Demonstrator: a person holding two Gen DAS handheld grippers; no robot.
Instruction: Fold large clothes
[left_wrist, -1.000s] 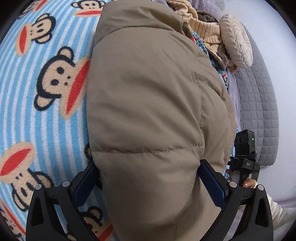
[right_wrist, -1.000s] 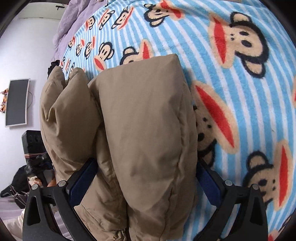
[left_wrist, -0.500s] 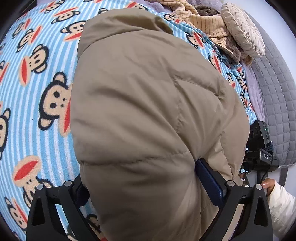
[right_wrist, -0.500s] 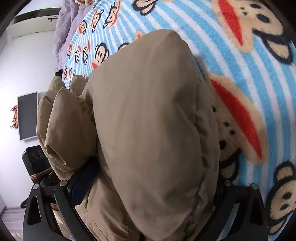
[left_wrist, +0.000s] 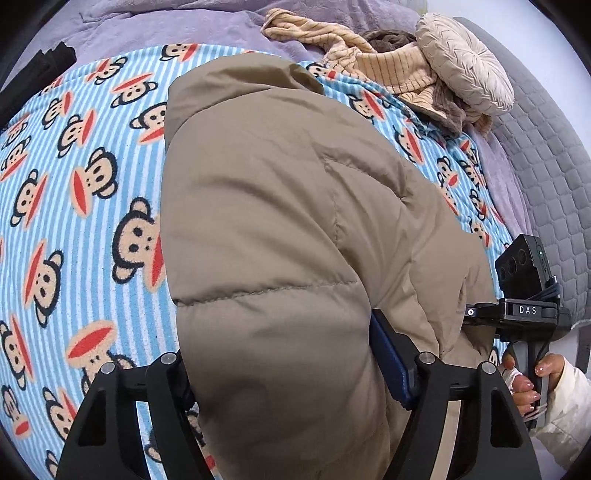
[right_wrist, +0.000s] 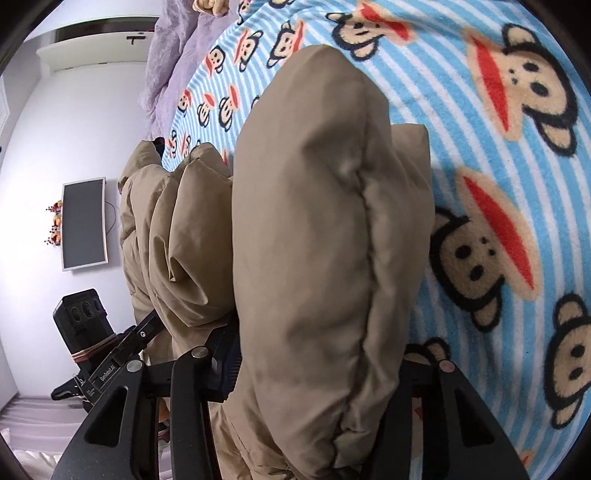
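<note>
A tan puffer jacket (left_wrist: 280, 229) fills the left wrist view, bunched in thick folds over a blue striped monkey-print blanket (left_wrist: 74, 206). My left gripper (left_wrist: 288, 373) is shut on a padded fold at the jacket's near end. In the right wrist view the same tan jacket (right_wrist: 317, 240) bulges up between the fingers, and my right gripper (right_wrist: 314, 354) is shut on it. The jacket hides most of both grippers' pads. The right gripper's body (left_wrist: 524, 306) shows at the jacket's right side, held by a hand (left_wrist: 524, 384) in a white sleeve.
A heap of beige striped knitwear (left_wrist: 373, 62) and a round cream cushion (left_wrist: 465, 70) lie at the bed's far end by a grey quilted headboard (left_wrist: 550, 166). Purple bedding (left_wrist: 184, 26) lies beyond the blanket. A wall screen (right_wrist: 83, 223) hangs at the left.
Both grippers have lifted and pulled back with the jacket still gripped, so more blanket and the far end of the bed show. The jacket's folds have bunched taller.
</note>
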